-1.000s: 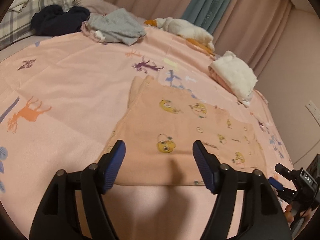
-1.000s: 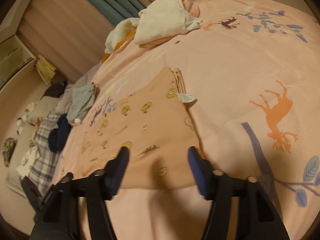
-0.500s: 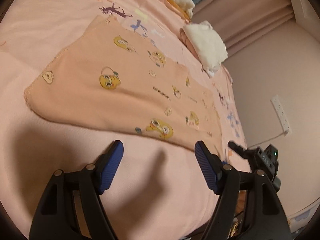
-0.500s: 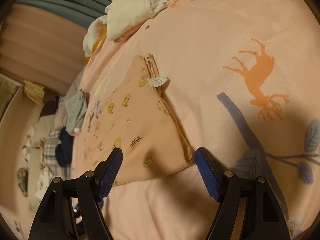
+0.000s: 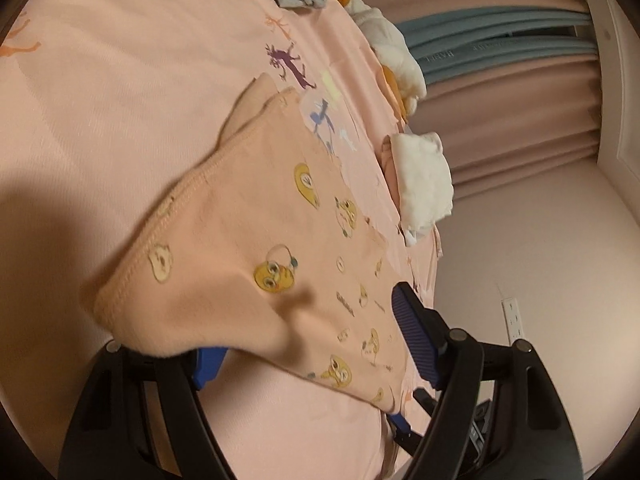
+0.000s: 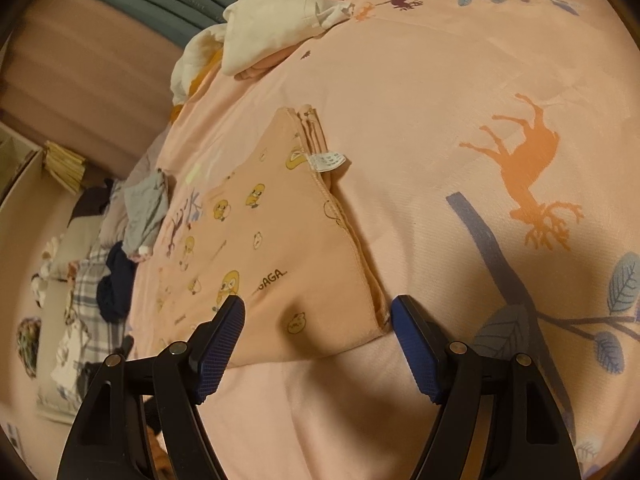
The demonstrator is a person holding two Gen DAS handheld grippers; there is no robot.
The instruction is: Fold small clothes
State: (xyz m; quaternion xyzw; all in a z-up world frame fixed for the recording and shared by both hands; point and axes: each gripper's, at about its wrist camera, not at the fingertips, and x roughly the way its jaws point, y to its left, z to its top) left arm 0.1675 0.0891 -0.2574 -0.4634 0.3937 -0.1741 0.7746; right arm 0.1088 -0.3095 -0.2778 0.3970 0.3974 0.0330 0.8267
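Lying spread on a pink bedsheet printed with deer and leafy branches (image 6: 460, 92): a folded peach cotton garment dotted with yellow cartoon chicks (image 6: 280, 240), its white care label (image 6: 327, 161) sticking out at the stitched side edge.

Hovering at the garment's near right corner: the right black gripper with ribbed blue pads (image 6: 318, 344), jaws spread wide and released, nothing pinched, the corner of the cloth sitting between and just ahead of the tips.

Sliding under the garment's near left edge: the left black gripper with blue pads (image 5: 308, 344), jaws gaping, having just been opening, one finger hidden beneath the hemmed edge, which is draping over it, the other finger (image 5: 412, 336) standing above the fabric. Pads not pressing together on the cloth; fabric lying between them, loose. Left view tilted and slightly blurred.

Resting further back on the sheet: a folded white towel-like bundle (image 5: 420, 176) near the bed's edge, a crumpled cream garment (image 6: 276, 20), a rumpled grey garment (image 6: 146, 208) and a dark navy one (image 6: 116, 284). Hanging behind: dusty pink and teal curtains (image 5: 512, 92).
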